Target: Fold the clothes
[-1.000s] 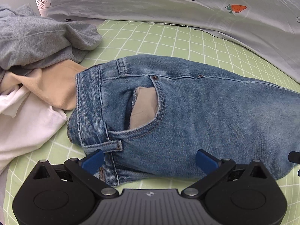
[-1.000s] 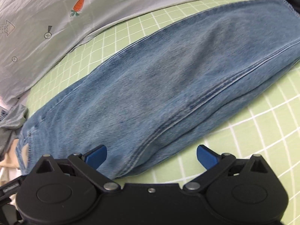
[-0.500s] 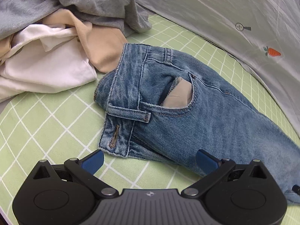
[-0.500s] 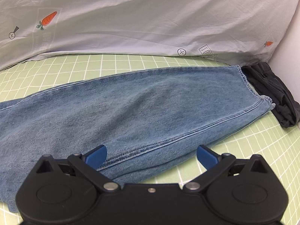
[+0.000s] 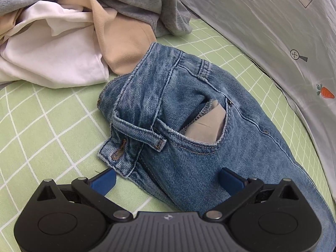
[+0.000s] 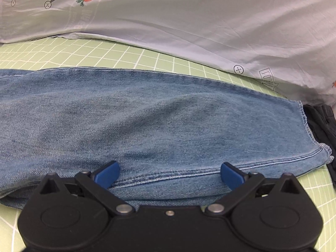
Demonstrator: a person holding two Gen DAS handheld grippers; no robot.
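Blue jeans (image 5: 210,147) lie flat on a green checked sheet (image 5: 42,126), folded lengthwise. Their waistband, belt loop and a front pocket with grey lining fill the left wrist view. My left gripper (image 5: 168,180) is open, just short of the waistband corner, its blue fingers (image 5: 104,181) straddling the fly edge. The right wrist view holds the jeans' leg (image 6: 147,121), its hem at the right. My right gripper (image 6: 170,173) is open above the leg's near seam, nothing between its fingers.
A pile of grey, beige and white clothes (image 5: 73,31) lies beyond the waistband at the upper left. A pale grey quilt with carrot prints (image 6: 189,21) runs along the far side. A dark folded garment (image 6: 321,130) sits past the hem.
The left gripper has swung and come closer to the waistband corner. The right gripper has moved along the leg toward the hem and lower onto the seam. Both stay open.
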